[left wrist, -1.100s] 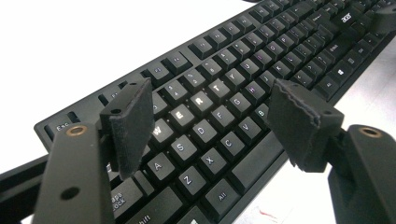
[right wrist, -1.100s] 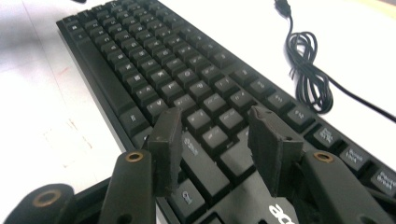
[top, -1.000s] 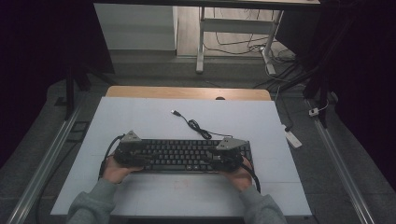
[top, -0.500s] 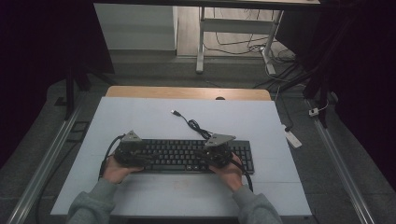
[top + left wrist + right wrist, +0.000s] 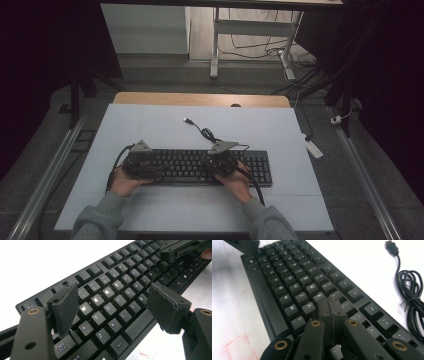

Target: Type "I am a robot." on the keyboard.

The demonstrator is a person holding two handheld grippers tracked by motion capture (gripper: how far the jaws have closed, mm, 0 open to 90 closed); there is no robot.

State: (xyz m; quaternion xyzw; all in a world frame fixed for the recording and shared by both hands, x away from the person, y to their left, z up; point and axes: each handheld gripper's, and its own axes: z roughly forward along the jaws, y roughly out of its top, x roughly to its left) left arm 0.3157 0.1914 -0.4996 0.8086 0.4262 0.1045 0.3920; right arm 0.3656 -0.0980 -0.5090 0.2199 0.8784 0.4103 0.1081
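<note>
— So, where are your grippers?
— My right gripper (image 5: 329, 305) has its jaws pressed together, empty, tips over the keys near K. My left gripper (image 5: 117, 308) is spread wide above the letter rows.
— And the keyboard (image 5: 200, 167)?
— Flat on the white table (image 5: 150, 125), its cable (image 5: 205, 132) coiled just behind.

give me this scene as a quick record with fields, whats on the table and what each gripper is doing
surface: white table
main thing: black keyboard, lying flat, letter keys lit
cable: keyboard's cable, loosely coiled behind it, plug lying free on the table
left gripper: jaws open, above the keyboard's left end near the A, S and D keys
right gripper: jaws shut with nothing between them, tips over the keys near K
hands: one on each gripper, at the table's near edge
</note>
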